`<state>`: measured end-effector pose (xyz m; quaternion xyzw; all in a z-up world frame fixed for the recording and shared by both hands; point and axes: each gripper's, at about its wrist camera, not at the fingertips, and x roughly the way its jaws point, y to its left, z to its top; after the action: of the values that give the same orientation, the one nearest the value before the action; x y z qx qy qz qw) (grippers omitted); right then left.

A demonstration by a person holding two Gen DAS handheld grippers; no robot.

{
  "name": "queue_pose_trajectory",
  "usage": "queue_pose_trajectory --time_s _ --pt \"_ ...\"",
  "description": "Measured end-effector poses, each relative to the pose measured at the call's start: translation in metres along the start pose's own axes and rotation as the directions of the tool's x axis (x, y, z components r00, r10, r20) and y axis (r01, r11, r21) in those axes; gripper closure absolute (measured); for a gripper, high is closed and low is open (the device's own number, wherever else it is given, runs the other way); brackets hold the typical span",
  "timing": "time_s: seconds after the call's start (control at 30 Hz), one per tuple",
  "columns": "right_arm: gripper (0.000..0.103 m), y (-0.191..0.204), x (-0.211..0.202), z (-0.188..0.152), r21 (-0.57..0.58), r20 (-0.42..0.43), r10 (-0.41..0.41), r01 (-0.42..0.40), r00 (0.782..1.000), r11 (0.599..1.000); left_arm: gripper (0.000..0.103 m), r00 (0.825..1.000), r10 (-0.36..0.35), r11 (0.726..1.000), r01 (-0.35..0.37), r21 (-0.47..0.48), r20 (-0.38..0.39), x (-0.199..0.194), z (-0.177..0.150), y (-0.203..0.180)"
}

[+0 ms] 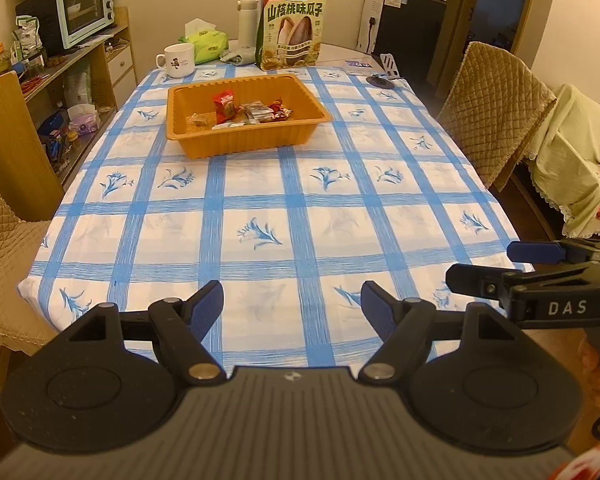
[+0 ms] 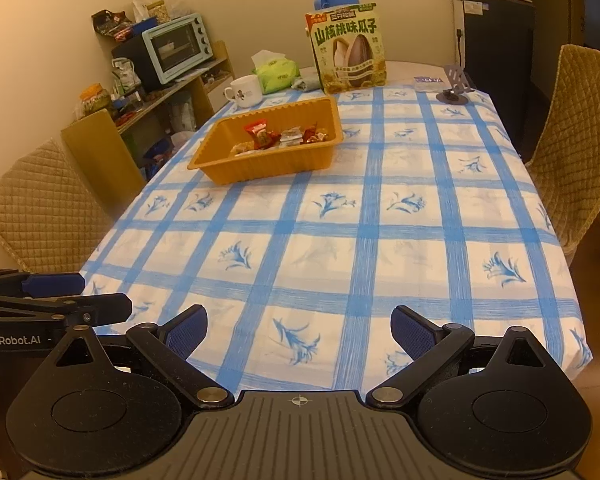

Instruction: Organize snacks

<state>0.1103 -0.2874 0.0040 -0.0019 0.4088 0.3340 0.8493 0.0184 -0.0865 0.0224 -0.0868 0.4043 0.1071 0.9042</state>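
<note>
Over the near edge of the table [image 1: 260, 200] both grippers sit side by side, pointing down the length of that blue-and-white checked cloth. At the bottom of the left wrist view the left gripper [image 1: 292, 304] has its jaws spread wide with nothing between them, just tablecloth showing in the gap. Same deal in the right wrist view: the right gripper [image 2: 299, 330] is spread wide at the bottom of the frame and empty too. Each one pokes into the other's picture from the side, so they're pretty close together. The orange tray [image 1: 204, 136] is well apart from both, up in the upper middle of the left view and a bit left of centre in the right view [image 2: 236, 168]. It holds a small pile of wrapped snacks [image 1: 246, 112], mostly red and clear wrappers, bunched toward the middle of the tray. Behind the tray, at the far end of the table, a big green bag of sunflower seeds [image 1: 292, 28] stands upright, with a white mug [image 1: 179, 60] to its left and a green tissue pack [image 1: 206, 42] just beside the mug. Upper left of both frames has a mint toaster oven [image 1: 86, 8] on a cluttered shelf.
</note>
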Motion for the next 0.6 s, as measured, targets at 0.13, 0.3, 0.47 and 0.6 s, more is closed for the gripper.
queue_pose_trajectory --time_s 0.13,0.3,0.47,0.6 --pt "0.005 -0.0015 -0.0042 -0.0034 0.005 0.003 0.001 -0.001 1.0 1.0 0.029 1.0 -0.003 1.0 0.003 0.009 0.005 -0.0036 -0.001 -0.0043" --pt "0.005 -0.0027 -0.0071 -0.0054 0.008 0.007 -0.003 0.003 1.0 1.0 0.029 1.0 -0.011 1.0 0.011 0.016 0.009 -0.0062 -0.0023 -0.0084" --pt "0.005 -0.0036 -0.0098 -0.0069 0.011 0.011 -0.003 0.003 1.0 1.0 0.029 1.0 -0.015 1.0 0.014 0.019 0.012 -0.0073 -0.0025 -0.0092" --pt "0.005 -0.004 -0.0099 -0.0072 0.011 0.011 -0.003 0.003 1.0 1.0 0.029 1.0 -0.015 1.0 0.015 0.019 0.012 -0.0075 -0.0022 -0.0091"
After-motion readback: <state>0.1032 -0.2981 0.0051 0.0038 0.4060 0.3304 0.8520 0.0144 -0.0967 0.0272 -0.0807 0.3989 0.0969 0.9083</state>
